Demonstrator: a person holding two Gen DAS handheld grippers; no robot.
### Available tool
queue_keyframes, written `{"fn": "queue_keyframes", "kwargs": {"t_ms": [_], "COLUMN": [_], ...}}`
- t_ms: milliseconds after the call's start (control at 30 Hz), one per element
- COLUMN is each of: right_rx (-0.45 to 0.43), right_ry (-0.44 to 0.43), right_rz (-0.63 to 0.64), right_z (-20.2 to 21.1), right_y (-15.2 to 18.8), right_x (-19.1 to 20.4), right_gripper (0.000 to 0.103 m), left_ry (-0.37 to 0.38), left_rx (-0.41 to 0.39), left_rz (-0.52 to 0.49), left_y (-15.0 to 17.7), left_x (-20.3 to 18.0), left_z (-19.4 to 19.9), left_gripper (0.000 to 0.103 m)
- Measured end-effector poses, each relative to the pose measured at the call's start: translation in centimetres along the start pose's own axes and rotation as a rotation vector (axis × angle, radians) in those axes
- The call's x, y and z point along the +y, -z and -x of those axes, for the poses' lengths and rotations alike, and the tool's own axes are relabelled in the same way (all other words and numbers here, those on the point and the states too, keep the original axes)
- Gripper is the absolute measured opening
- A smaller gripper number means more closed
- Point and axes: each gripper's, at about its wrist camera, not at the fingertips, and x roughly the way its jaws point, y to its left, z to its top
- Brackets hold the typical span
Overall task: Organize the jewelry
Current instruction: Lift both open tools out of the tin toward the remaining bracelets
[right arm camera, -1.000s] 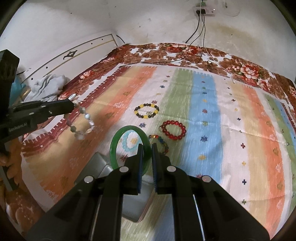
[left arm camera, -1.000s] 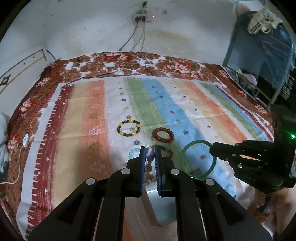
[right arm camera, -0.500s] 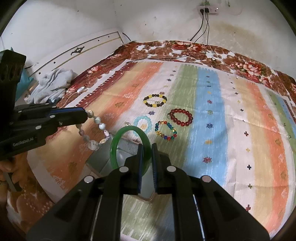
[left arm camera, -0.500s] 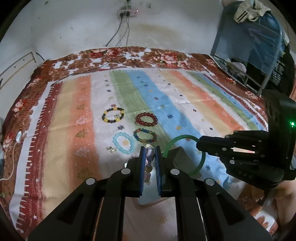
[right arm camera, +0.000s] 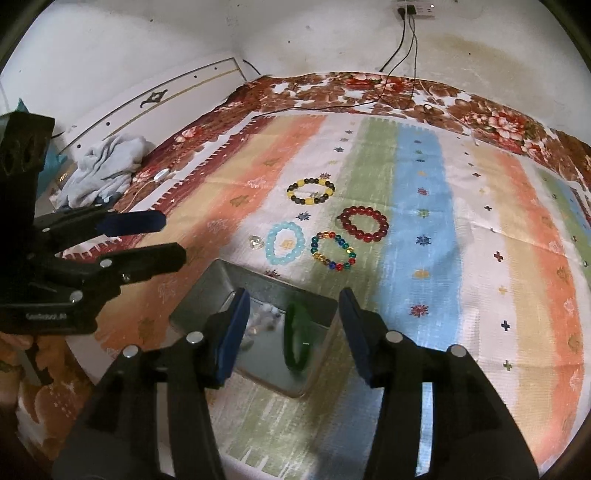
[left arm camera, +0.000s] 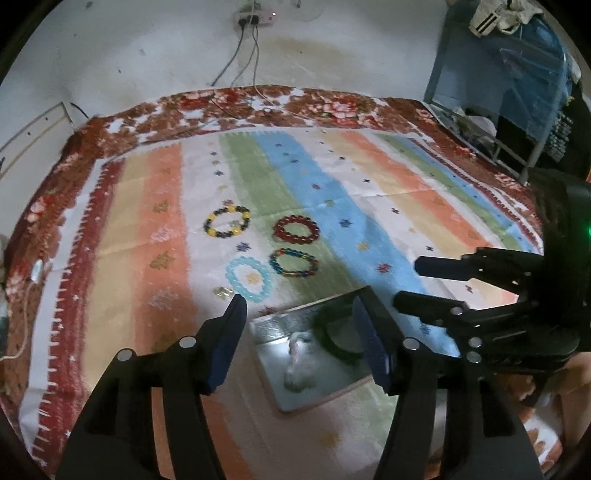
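Observation:
A metal box sits on the striped cloth near its front edge. Inside lie a green bangle and a pale bead bracelet. My left gripper is open and empty just above the box; it also shows in the right wrist view. My right gripper is open and empty above the box; it also shows in the left wrist view. Beyond the box lie a yellow-black bracelet, a red one, a light blue one and a multicoloured one.
A small clear bead piece lies left of the light blue bracelet. A grey cloth heap and a white cable lie off the cloth's left side. A blue metal rack stands at the right. Cables hang from a wall socket.
Both grippers have opened. The pale bead bracelet left my left gripper and the green bangle left my right gripper; both now lie in the metal box.

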Motion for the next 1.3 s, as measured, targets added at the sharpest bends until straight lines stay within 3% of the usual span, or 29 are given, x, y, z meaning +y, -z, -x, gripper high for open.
{"fn": "queue_keyframes", "kwargs": {"t_ms": [333,467,1300], "right_rx": [0.014,0.029,0.071], "right_ry": [0.021,0.022,0.066], "right_rz": [-0.036,-0.033,-0.072], "right_z": [-0.6,-1.2,-5.4], "right_y": [-0.2,-0.4,-3.4], "right_x": [-1.3,-1.4,-4.6], "right_gripper": [0.054,0.063,0.07], "left_ry": [-0.044,-0.053,-0.111], "left_rx": [0.016,0.031,0.144], "left_rz": [0.041,0.059,0.021], "left_y": [-0.6,-0.9,-3.7], "left_x": [2.1,3.0,4.8], "left_z": [-0.7,-1.2,-6.7], "left_gripper": [0.069,0.07,0.071]}}
